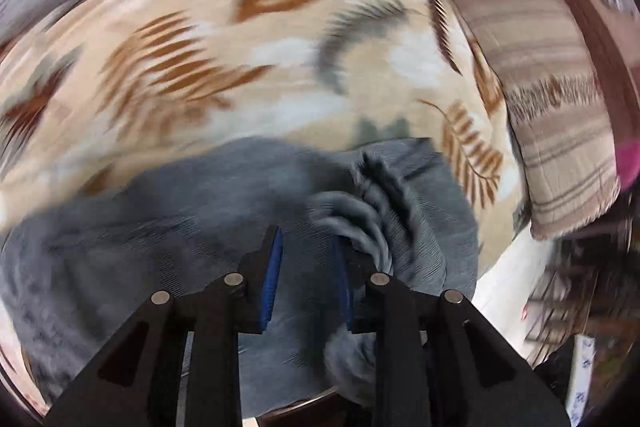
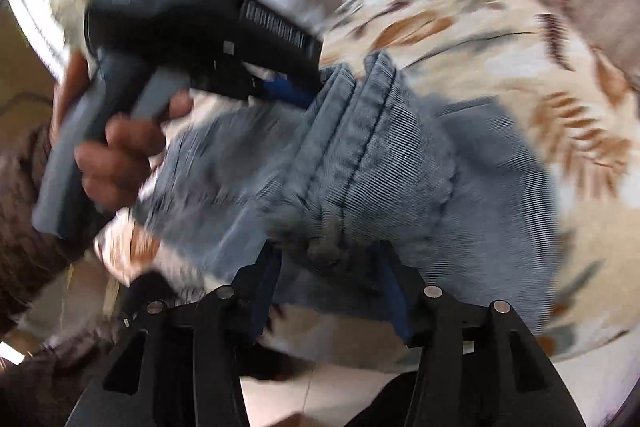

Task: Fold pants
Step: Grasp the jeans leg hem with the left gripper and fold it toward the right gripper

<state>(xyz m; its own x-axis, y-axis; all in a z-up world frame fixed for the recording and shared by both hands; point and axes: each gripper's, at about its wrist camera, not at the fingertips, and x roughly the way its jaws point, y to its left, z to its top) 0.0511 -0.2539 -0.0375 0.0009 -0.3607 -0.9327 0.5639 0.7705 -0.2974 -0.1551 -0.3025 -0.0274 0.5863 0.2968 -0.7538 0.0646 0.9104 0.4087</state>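
Grey-blue ribbed pants [image 1: 168, 251] lie on a beige leaf-print bedspread [image 1: 224, 59]. In the left wrist view my left gripper [image 1: 308, 247] stands with its blue-padded jaws apart over the pants, and a bunched waistband fold [image 1: 372, 211] lies against its right finger. In the right wrist view the pants [image 2: 380, 163] show a gathered waistband, and my right gripper [image 2: 332, 263] has its jaws apart around a bunched fold of that fabric. The left gripper [image 2: 292, 91] shows there too, held in a hand at the pants' far edge. Both views are blurred.
A striped brown blanket [image 1: 552, 95] lies at the right of the bed. A pink object [image 1: 628, 159] shows at the far right edge. White floor tiles [image 2: 320, 391] show below the bed edge. The person's hand [image 2: 116, 155] grips the left gripper's handle.
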